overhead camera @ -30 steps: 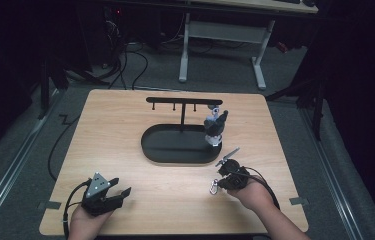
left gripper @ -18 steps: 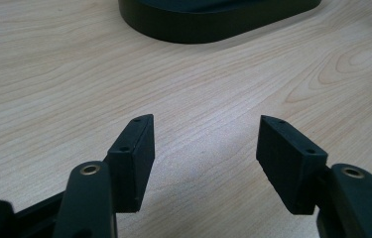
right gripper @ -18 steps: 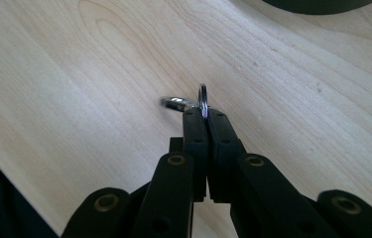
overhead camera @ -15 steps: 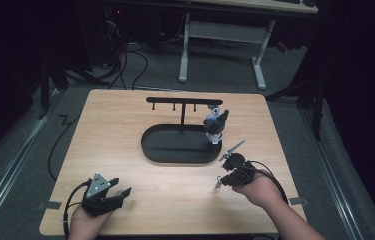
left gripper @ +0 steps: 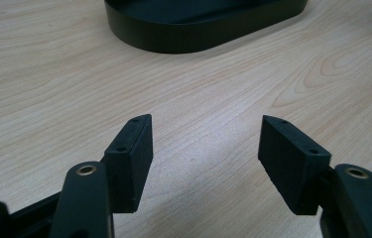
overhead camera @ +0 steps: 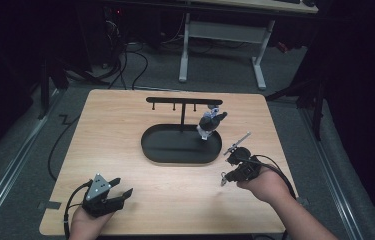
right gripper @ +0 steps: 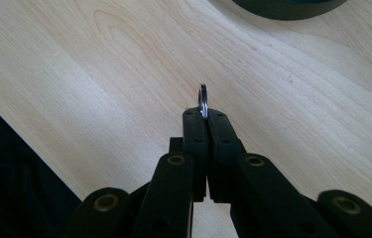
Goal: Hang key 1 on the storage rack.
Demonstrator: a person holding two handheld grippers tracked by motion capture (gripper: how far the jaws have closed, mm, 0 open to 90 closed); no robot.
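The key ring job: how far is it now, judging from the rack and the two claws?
Done, it seems: one small figure hangs at the right end of the rack over the black tray. In hand: the right claw is shut on a metal ring above the table. Probably left: hanging it. The left claw is open, holding nothing.

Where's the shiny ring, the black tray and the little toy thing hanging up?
metal ring (right gripper: 203,101), right gripper view, its rim.
black tray (overhead camera: 161,150), high view, bare floor.
hanging keychain (overhead camera: 209,123), high view, its body.
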